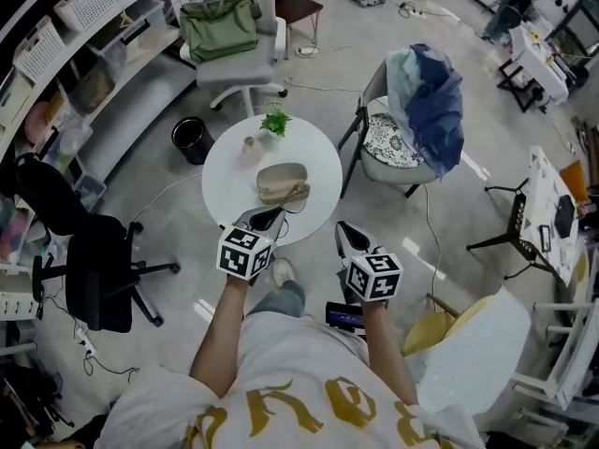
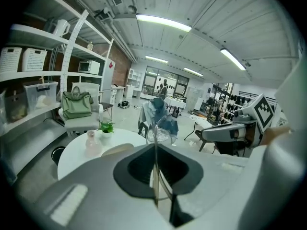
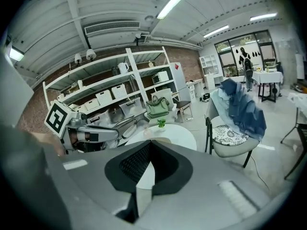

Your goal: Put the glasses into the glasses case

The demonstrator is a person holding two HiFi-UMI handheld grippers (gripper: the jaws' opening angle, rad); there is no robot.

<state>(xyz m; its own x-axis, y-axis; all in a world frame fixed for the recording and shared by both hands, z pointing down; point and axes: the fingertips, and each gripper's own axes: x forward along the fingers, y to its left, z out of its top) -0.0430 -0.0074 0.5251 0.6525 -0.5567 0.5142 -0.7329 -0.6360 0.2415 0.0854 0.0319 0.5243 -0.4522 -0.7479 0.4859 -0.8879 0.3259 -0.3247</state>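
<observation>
Left gripper [image 1: 270, 217], clamped on the glasses [image 2: 159, 134], sits at the table's [image 1: 323, 162] near edge beside the glasses case [image 1: 283, 181]. Right gripper [image 1: 346, 234], closed and empty, hangs just off that rim.

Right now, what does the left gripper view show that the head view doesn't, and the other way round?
Only the left gripper view: the left gripper shut on the glasses, and ceiling lights. Only the head view: the black office chair and that gripper's marker cube. Both: the round table, glasses case, plant, green bag, right gripper.
</observation>
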